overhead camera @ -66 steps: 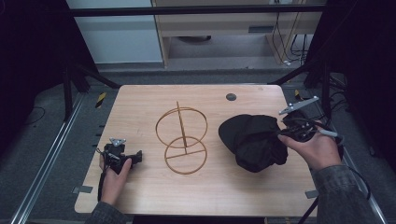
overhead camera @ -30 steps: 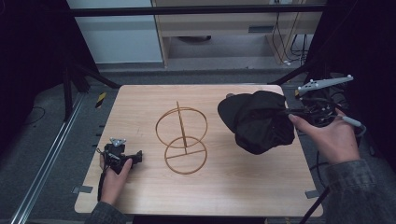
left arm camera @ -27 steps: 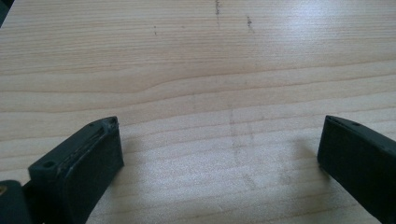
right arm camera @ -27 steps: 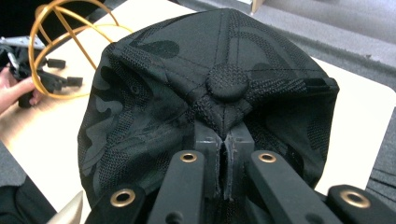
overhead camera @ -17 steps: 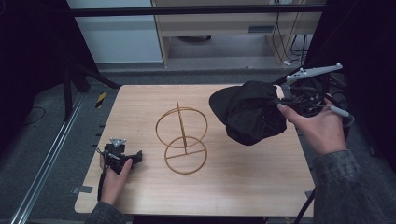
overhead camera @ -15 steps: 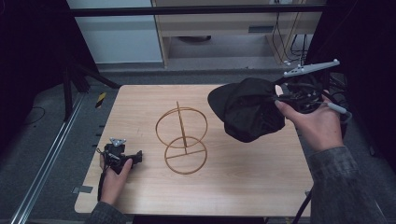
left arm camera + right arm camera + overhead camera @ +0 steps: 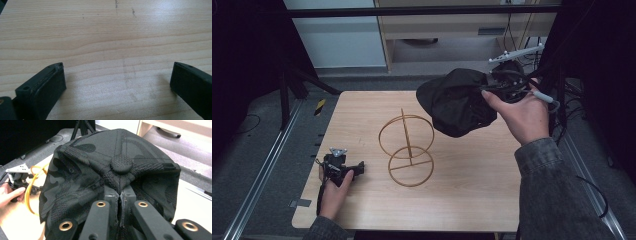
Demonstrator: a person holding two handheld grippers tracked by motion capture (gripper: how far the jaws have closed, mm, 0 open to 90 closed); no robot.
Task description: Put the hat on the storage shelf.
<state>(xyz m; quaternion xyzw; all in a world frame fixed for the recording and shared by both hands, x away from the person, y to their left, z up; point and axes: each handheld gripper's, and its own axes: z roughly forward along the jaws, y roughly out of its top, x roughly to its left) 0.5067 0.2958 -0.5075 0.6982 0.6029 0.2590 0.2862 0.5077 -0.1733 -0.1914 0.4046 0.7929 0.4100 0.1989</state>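
Observation:
A black camouflage cap (image 7: 457, 100) hangs in the air over the table's far right, held by my right gripper (image 7: 492, 90). In the right gripper view the jaws are pressed together on the cap's fabric (image 7: 120, 202) just below its top button (image 7: 121, 164). A wooden stand of two rings on a post (image 7: 407, 150) sits at the table's middle; the cap hangs up and to its right. My left gripper (image 7: 354, 169) rests on the table near the front left, open, its fingers (image 7: 45, 85) spread over bare wood.
The wooden table (image 7: 472, 190) has free room on its front right. A metal rail (image 7: 262, 175) runs along the left side. Cabinets (image 7: 452, 25) stand behind the table. The other hand and the stand's ring (image 7: 30, 192) appear at the left of the right gripper view.
My right gripper has lifted the cap off the table and carried it up and leftward, toward the stand. The left gripper has stayed still.

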